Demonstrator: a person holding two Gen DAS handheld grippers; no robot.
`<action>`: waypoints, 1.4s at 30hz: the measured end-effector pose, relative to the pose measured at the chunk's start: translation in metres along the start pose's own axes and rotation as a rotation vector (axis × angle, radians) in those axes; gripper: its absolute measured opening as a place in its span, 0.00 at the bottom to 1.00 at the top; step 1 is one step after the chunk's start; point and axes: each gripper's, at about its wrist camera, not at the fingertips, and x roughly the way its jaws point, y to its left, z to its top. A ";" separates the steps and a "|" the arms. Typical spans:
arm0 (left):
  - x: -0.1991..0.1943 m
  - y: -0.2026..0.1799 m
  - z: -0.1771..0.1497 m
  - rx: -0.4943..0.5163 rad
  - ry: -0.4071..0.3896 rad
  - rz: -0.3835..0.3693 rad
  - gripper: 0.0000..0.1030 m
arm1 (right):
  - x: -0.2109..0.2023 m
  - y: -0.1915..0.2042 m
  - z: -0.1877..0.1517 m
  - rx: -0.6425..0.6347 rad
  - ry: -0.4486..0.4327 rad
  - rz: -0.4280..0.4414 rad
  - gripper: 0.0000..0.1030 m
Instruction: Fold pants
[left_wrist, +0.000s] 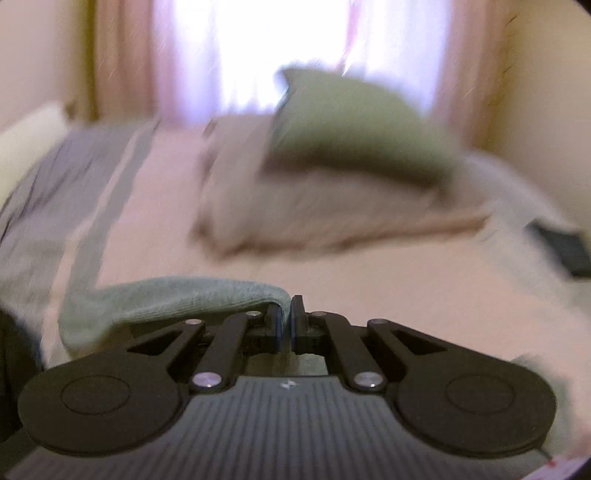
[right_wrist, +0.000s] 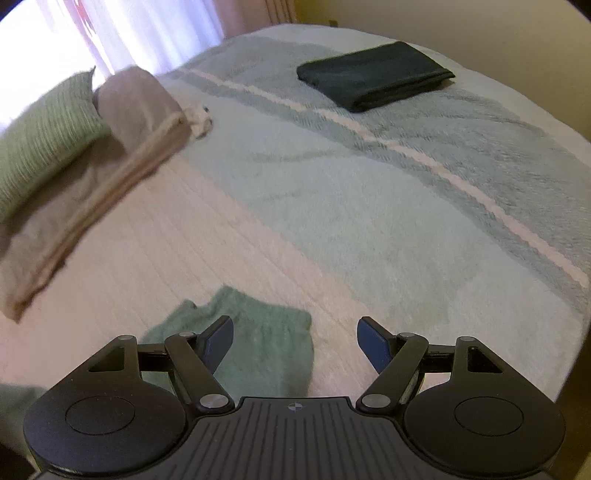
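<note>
In the left wrist view, which is smeared by motion, the left tongs (left_wrist: 287, 314) are seen at lower centre with the jaws drawn together on a fold of the green pants (left_wrist: 173, 301). The cloth is pinched between the pads and trails off to the lower left of the frame, over the bed (left_wrist: 369, 266). A green pillow (left_wrist: 351, 129) and a heap of beige cloth (left_wrist: 314, 210) are seen in the upper middle, before a bright window.

In the right wrist view, the right tongs (right_wrist: 295, 343) are shown at the bottom of the frame with the jaws spread wide and nothing between them. The pants (right_wrist: 266, 343) lie flat on the bed (right_wrist: 369, 221) at lower centre, partly under the left finger; whether that finger touches the cloth cannot be told. A dark folded cloth (right_wrist: 373, 75) is seen at upper right, well apart.

The step in hand is judged to be the taking up of the pants: one edge is gripped, the other is not yet taken. For the next move, the right tongs would need to be lowered onto the near edge and closed, so that the cloth can be lifted by both and laid over.
</note>
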 end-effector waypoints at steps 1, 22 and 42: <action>-0.020 -0.017 0.013 0.010 -0.041 -0.039 0.01 | -0.002 -0.004 0.005 0.002 -0.009 0.024 0.70; -0.191 -0.413 0.009 0.027 0.059 -0.340 0.37 | -0.136 -0.149 0.100 -0.094 -0.200 0.360 0.70; -0.261 -0.266 -0.132 -0.080 0.441 0.189 0.45 | -0.184 -0.046 -0.096 -0.638 0.093 0.425 0.70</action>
